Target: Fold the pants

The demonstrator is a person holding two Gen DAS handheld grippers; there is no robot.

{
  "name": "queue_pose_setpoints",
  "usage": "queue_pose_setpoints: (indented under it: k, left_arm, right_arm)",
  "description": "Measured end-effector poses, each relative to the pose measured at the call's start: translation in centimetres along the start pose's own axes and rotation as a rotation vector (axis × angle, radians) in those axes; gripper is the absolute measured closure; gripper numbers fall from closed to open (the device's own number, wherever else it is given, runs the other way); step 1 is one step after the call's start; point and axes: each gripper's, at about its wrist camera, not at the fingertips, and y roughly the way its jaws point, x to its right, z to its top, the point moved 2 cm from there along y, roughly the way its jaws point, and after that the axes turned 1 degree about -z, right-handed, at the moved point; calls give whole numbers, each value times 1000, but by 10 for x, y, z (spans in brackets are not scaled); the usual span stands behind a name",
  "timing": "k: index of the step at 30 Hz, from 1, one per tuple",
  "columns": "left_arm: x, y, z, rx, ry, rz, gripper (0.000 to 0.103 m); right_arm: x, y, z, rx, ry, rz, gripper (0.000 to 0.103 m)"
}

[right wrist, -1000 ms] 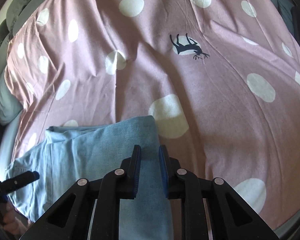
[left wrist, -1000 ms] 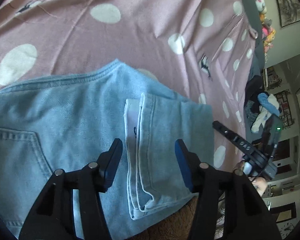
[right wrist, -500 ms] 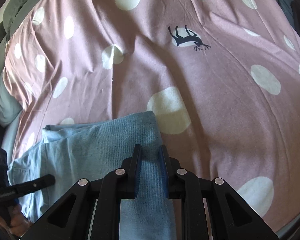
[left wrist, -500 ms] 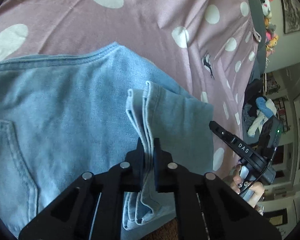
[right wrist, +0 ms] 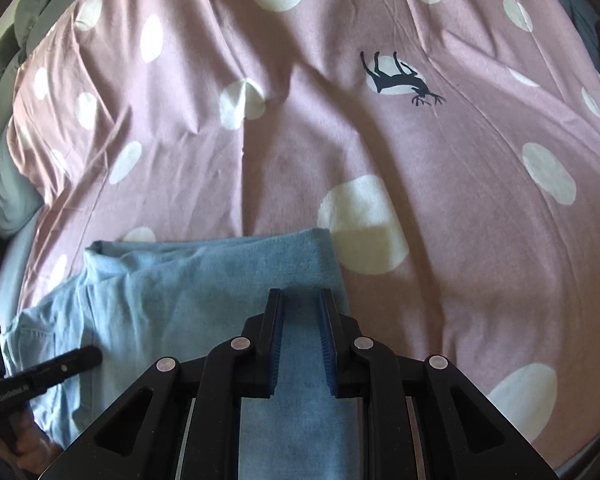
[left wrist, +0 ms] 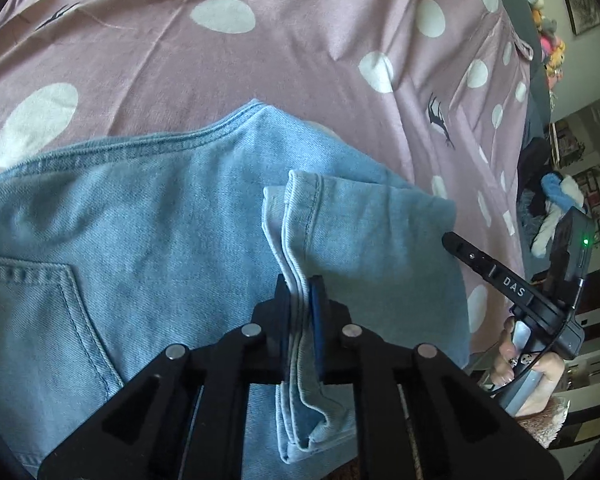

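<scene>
Light blue denim pants (left wrist: 148, 236) lie folded on a pink polka-dot bedspread (left wrist: 260, 64). My left gripper (left wrist: 300, 292) is shut on the stacked leg hems (left wrist: 296, 208), which stand up in a ridge between its jaws. A back pocket (left wrist: 32, 304) shows at the left. In the right wrist view the pants (right wrist: 204, 280) lie under my right gripper (right wrist: 300, 308), whose jaws stand narrowly apart over the folded edge; whether they pinch cloth I cannot tell. The right gripper also shows in the left wrist view (left wrist: 452, 240), at the pants' right edge.
The bedspread (right wrist: 340, 128) stretches far ahead with white dots and a deer print (right wrist: 400, 76). A grey pillow (right wrist: 40, 0) lies at the far left. Clothes (left wrist: 556, 200) and shelves stand beyond the bed's right edge.
My left gripper went from open around the hems to shut on them, and has lifted them slightly. My right gripper has stayed over the folded edge.
</scene>
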Motion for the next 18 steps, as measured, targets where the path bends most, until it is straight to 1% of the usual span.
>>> queue_pose_setpoints:
  k: [5,12,18]
  left_arm:
    - [0,-1,-4,-13,11,6,89]
    - [3,-11,-29,-13,51,30,85]
    - [1,-21,-46,-11,49,45,82]
  right_arm:
    - [-1,-10,-20,3,-28,0,83]
    - [1,-26,-53,3,-15,16,83]
    - [-3,-34,-75,-8,-25,5,83]
